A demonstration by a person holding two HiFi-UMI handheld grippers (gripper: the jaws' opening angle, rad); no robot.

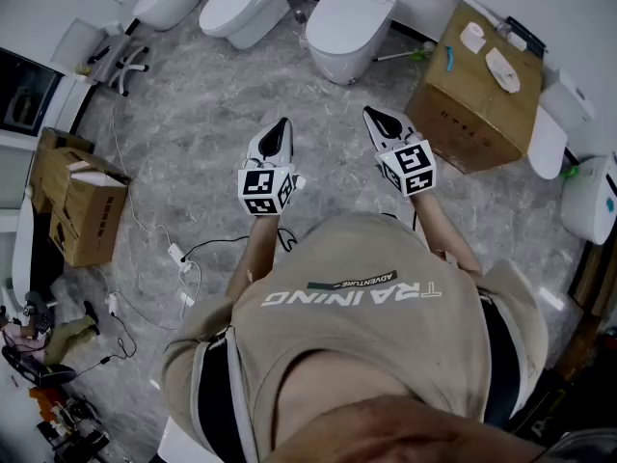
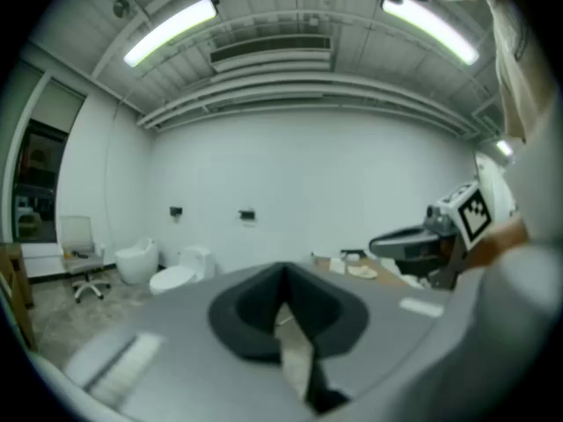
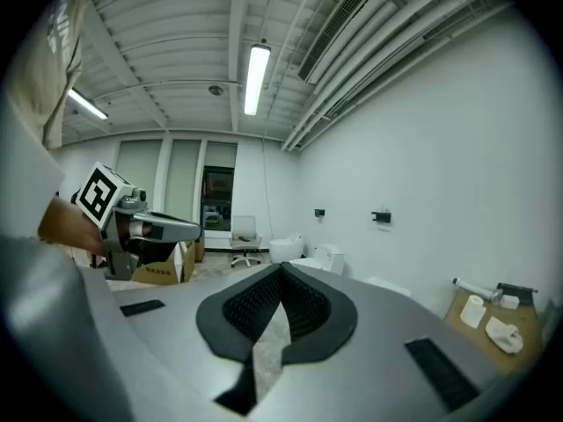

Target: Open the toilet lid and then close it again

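l gripper (image 1: pixel 281 126) and r gripper (image 1: pixel 372 116) held side by side at chest ht over grey marble-look floor (image 1: pixel 207 104). both jaw pairs together at tips, nothing between. white ceramic toilet (image 1: pixel 349 17), lid down, well ahead by wall, near brown cardboard box (image 1: pixel 472 99).

From where I stood, the only words I could read were on the person's beige shirt (image 1: pixel 386 355): "TRAINING" in large pale letters across the chest, with a small dark strip just beside it that read "ADVENTURE". The big cardboard box (image 1: pixel 463 114) by the wall carried dark print on its side, too small to make out. The cubes on the left gripper (image 1: pixel 280 126) and right gripper (image 1: pixel 375 115) bore black-and-white square markers
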